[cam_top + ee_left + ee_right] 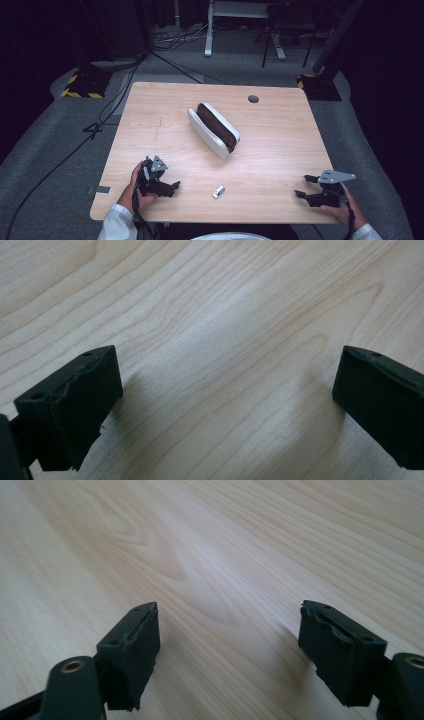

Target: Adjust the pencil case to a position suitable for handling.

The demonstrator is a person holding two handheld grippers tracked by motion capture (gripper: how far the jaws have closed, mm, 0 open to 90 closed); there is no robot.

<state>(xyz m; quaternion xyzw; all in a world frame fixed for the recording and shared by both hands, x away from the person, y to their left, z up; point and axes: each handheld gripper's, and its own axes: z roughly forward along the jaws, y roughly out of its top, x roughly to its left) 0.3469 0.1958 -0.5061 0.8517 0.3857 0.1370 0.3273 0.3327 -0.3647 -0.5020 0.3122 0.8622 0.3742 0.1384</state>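
Both grippers rest low on the table (280, 150) with jaws spread and empty, left gripper (172, 187) at lower left, right gripper (302, 186) at lower right, apparently staged either side of the small white object (218, 191) lying between them near the bottom edge, the open white case (214, 129) at frame centre untouched.

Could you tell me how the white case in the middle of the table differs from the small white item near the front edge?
The white case is far larger than the small white item. The case lies open with a dark brown lining showing; the small item shows no opening. The case sits mid-table, the small item near the front edge between the left gripper and right gripper. Both are white and lie untouched.
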